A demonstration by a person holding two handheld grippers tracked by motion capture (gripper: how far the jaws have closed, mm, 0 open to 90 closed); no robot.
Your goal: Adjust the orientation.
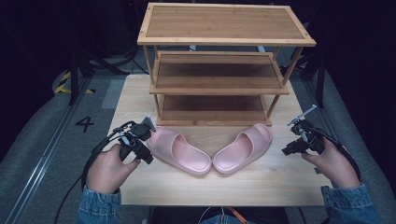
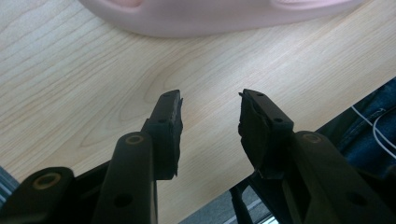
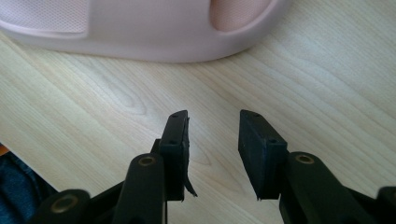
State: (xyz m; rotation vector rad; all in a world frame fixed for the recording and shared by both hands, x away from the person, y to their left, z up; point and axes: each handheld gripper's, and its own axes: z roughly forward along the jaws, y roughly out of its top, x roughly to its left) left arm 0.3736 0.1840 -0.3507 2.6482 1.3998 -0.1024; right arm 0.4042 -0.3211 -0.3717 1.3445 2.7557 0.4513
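Observation:
Two pink slide slippers lie on the light wooden table [image 1: 187, 191], their heels nearly touching at the front. The left slipper [image 1: 180, 149] angles toward the left, the right slipper [image 1: 245, 147] toward the right. My left gripper [image 1: 148, 158] hovers just left of the left slipper, jaws open and empty; its own view has the gripper [image 2: 211, 99] over bare wood with the left slipper's sole edge [image 2: 210, 18] ahead. My right gripper [image 1: 286, 151] is to the right of the right slipper, open and empty. In its view the gripper [image 3: 213, 117] points at the right slipper's side [image 3: 154, 32].
A three-tier wooden shoe rack [image 1: 219, 60] stands at the back of the table, its shelves bare. Its lowest shelf [image 1: 215, 114] is just behind the slippers. Dark floor and grey matting [image 1: 42, 140] surround the table. Denim sleeves [image 1: 100, 205] enter from below.

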